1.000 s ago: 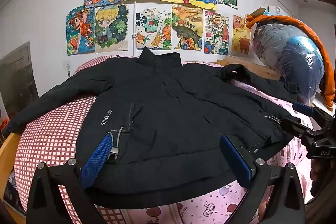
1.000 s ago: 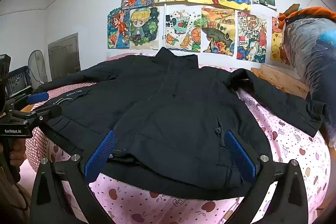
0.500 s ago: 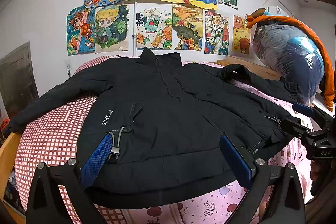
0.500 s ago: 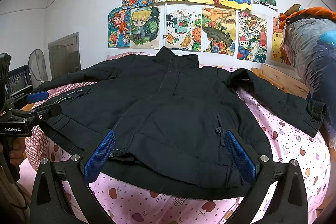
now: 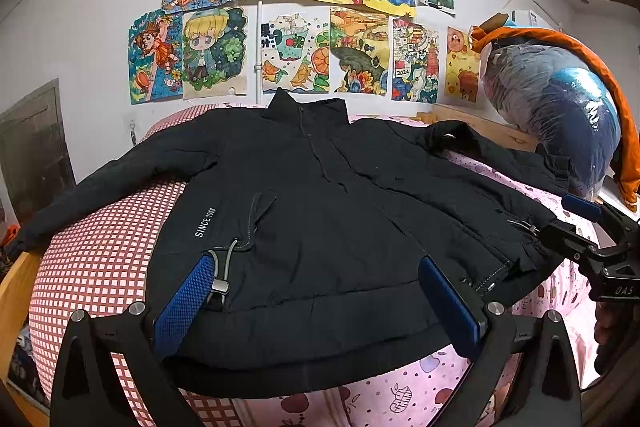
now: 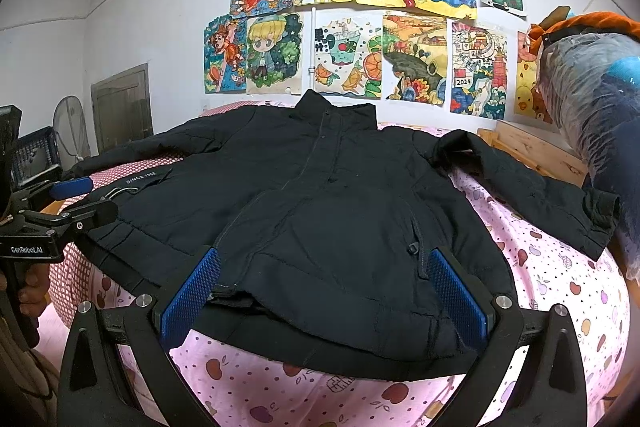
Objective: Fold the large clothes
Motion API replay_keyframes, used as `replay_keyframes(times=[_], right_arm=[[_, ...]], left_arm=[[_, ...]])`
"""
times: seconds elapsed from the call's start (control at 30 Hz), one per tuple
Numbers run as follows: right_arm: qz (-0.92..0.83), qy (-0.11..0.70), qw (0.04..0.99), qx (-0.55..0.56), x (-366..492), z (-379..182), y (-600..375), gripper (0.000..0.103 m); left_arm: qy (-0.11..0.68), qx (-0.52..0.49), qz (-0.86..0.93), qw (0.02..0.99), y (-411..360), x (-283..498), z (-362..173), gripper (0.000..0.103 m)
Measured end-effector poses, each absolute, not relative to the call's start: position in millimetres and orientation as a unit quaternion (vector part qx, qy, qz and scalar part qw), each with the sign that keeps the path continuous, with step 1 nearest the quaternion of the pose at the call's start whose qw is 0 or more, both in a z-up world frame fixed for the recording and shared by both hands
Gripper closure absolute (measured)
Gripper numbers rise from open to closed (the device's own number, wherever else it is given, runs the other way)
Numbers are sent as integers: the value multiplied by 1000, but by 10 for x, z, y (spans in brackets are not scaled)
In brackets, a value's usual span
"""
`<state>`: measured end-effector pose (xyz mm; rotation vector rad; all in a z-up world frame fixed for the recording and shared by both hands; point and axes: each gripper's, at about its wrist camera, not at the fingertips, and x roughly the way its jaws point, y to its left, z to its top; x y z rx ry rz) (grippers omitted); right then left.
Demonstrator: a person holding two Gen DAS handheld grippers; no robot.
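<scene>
A black padded jacket (image 5: 320,211) lies face up and spread flat on the bed, collar toward the wall, both sleeves stretched out sideways. It also shows in the right wrist view (image 6: 344,211). My left gripper (image 5: 316,287) is open, its blue pads wide apart just above the jacket's left hem near a drawcord (image 5: 222,267). My right gripper (image 6: 320,287) is open over the right hem. Each gripper shows at the edge of the other's view, the right one (image 5: 580,227) and the left one (image 6: 76,199). Neither holds cloth.
The bed has a pink fruit-print sheet (image 6: 552,291) and a red checked cover (image 5: 92,259). A plastic-wrapped bundle with an orange cloth (image 5: 560,99) stands at the right on a wooden frame (image 6: 528,147). Drawings (image 5: 304,15) cover the wall. A fan (image 6: 72,127) stands far left.
Both grippers have stayed nearly in place, with only a slight drift of the views. The jacket has not moved.
</scene>
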<state>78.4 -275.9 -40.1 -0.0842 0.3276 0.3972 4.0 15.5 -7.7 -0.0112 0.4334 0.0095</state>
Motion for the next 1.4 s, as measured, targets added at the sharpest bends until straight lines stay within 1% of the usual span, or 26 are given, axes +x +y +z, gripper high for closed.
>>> replay_keyframes(times=[1.4], right_arm=[[197,163,966,-41,752,-369,-2762,1]], left_arm=[[217,-8,6,976,159,35,-104,0]])
